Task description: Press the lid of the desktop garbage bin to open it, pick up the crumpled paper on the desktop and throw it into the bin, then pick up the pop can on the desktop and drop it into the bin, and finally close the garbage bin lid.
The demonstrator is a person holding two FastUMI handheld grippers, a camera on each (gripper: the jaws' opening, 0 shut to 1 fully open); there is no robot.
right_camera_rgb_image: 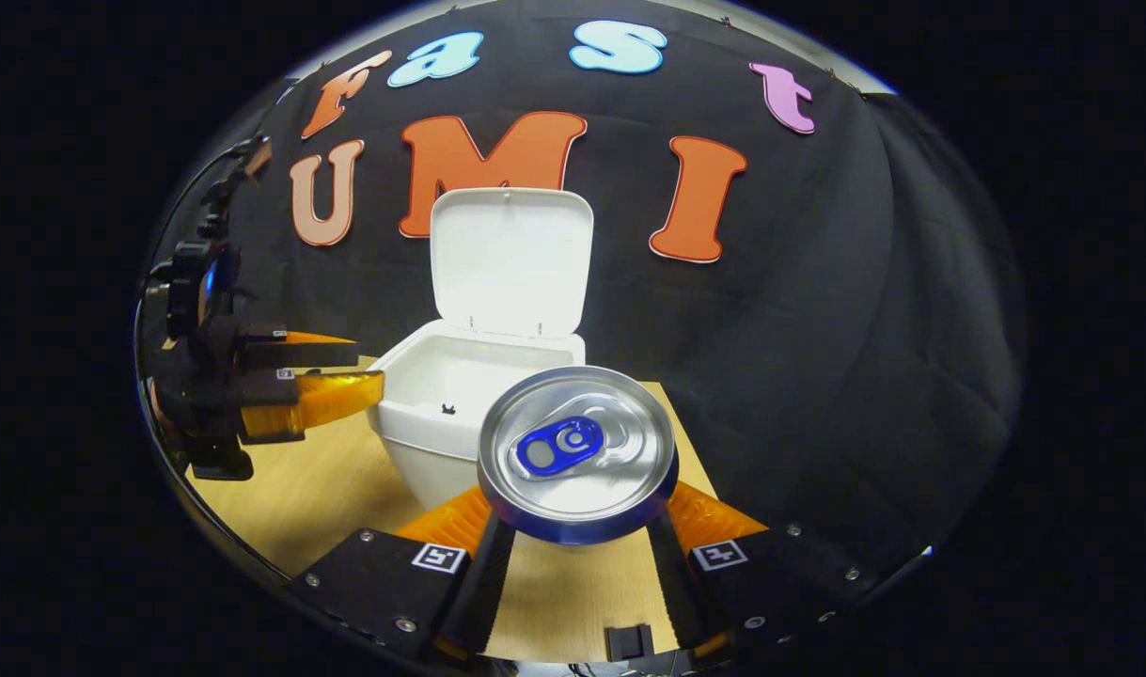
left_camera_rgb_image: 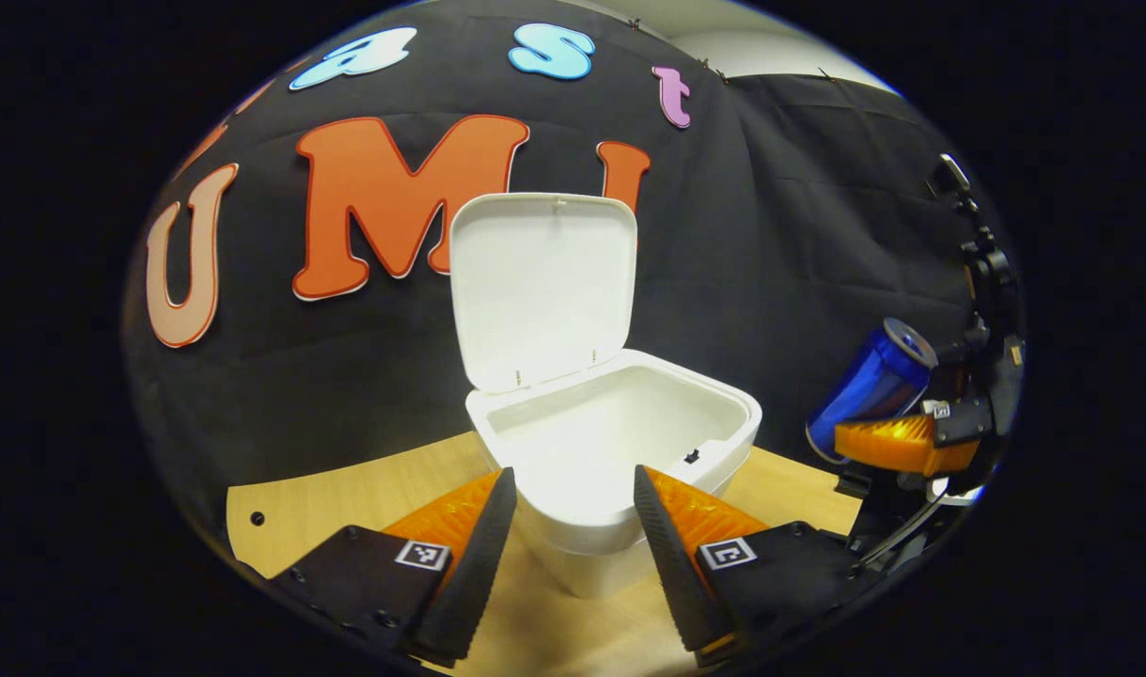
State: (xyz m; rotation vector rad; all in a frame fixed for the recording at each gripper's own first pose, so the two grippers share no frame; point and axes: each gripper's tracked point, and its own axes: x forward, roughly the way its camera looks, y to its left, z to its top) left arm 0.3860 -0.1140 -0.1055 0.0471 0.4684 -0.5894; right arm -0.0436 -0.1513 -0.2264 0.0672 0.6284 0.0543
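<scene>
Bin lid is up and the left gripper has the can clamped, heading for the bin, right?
Not quite: the right gripper has the can clamped, as the right gripper view shows. The left gripper is open with nothing between its fingers, facing the bin. The lid is up, as you said.

Bin (right_camera_rgb_image: pixel 460 414) stands on the wooden table (right_camera_rgb_image: pixel 328 489), near its back edge, just before the cloth wall (right_camera_rgb_image: pixel 817 329). Lid (right_camera_rgb_image: pixel 507 259) stands upright at the bin's rear, hinged. In the right gripper view the can (right_camera_rgb_image: pixel 577 451) sits between the right gripper (right_camera_rgb_image: pixel 577 555)'s 2 fingers, before the bin, top toward the camera. Left gripper (right_camera_rgb_image: pixel 323 376) hangs left of the bin, above the table.
</scene>
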